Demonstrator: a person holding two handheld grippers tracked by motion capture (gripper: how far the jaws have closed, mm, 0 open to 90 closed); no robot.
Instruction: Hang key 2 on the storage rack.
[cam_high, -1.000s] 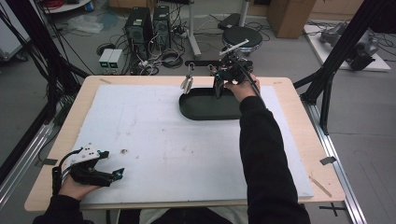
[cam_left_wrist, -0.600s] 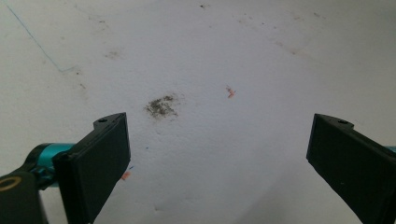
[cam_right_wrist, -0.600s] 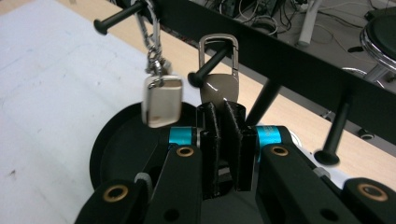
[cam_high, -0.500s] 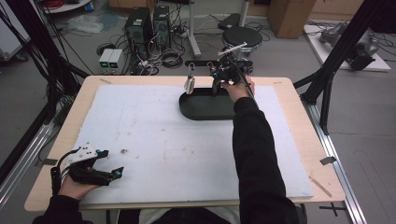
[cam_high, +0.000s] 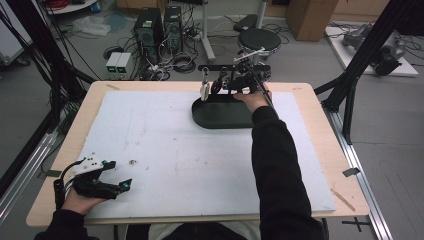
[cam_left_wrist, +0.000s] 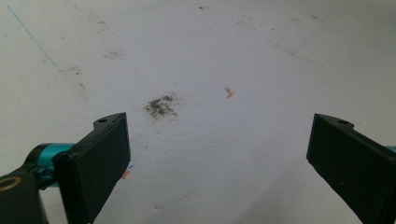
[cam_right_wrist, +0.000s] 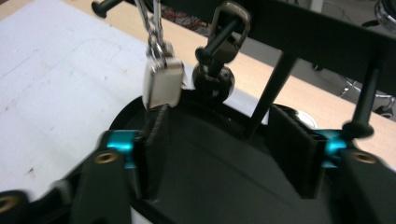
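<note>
A black stand with an oval base (cam_high: 220, 116) and a horizontal bar (cam_high: 215, 67) sits at the far middle of the table. From the bar hang a pale square tag on a chain (cam_right_wrist: 162, 83) (cam_high: 204, 90) and a black fob on a clasp (cam_right_wrist: 213, 78). My right gripper (cam_right_wrist: 219, 122) (cam_high: 220, 86) is open over the base, its left jaw tip just under the pale tag, with nothing between the jaws. My left gripper (cam_left_wrist: 219, 140) (cam_high: 117, 179) rests open over bare white mat at the near left corner.
A white mat (cam_high: 165, 150) covers most of the wooden table (cam_high: 320, 130). A dark smudge (cam_left_wrist: 161, 105) marks the mat ahead of the left jaws. Thin black posts (cam_right_wrist: 271, 88) of the stand rise just beyond the right jaws. Computers and cables lie on the floor behind.
My right gripper has slid a little to the left along the stand, toward the hanging pale tag. The left gripper has stayed nearly still.
</note>
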